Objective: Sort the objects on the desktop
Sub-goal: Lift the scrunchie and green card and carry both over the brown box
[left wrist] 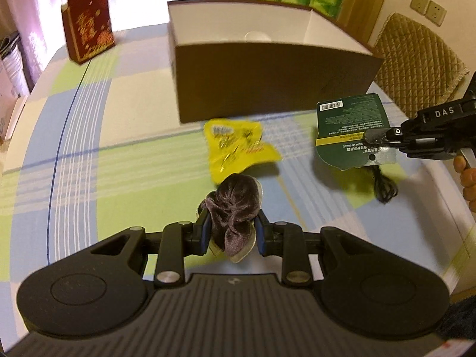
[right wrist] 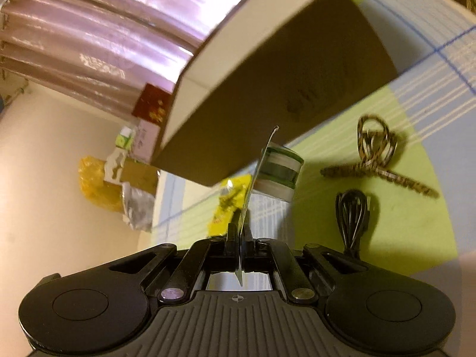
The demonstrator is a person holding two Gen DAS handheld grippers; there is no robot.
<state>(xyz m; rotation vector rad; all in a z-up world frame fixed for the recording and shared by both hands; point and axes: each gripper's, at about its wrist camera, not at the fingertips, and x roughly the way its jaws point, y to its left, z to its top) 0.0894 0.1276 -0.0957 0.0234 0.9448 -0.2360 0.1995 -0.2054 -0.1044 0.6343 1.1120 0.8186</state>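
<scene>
My left gripper [left wrist: 232, 226] is shut on a brown velvet scrunchie [left wrist: 235, 202] on its card, held above the checked tablecloth. Beyond it a yellow snack packet [left wrist: 238, 145] lies on the cloth in front of the open brown box [left wrist: 267, 89]. At the right, my right gripper [left wrist: 377, 138] is shut on a dark green lip-balm card [left wrist: 351, 125], lifted off the table. In the right wrist view the gripper [right wrist: 241, 233] pinches that card [right wrist: 255, 184] edge-on, the balm pot [right wrist: 279, 172] on its far side, with the box [right wrist: 267, 89] just ahead.
A coiled black cable [right wrist: 352, 217] and a leopard-print hair tie [right wrist: 377, 154] lie on the cloth to the right. A red gift box [left wrist: 87, 23] stands at the table's far left. A padded chair [left wrist: 416, 56] is behind the right edge. A hand [left wrist: 467, 178] shows at the right.
</scene>
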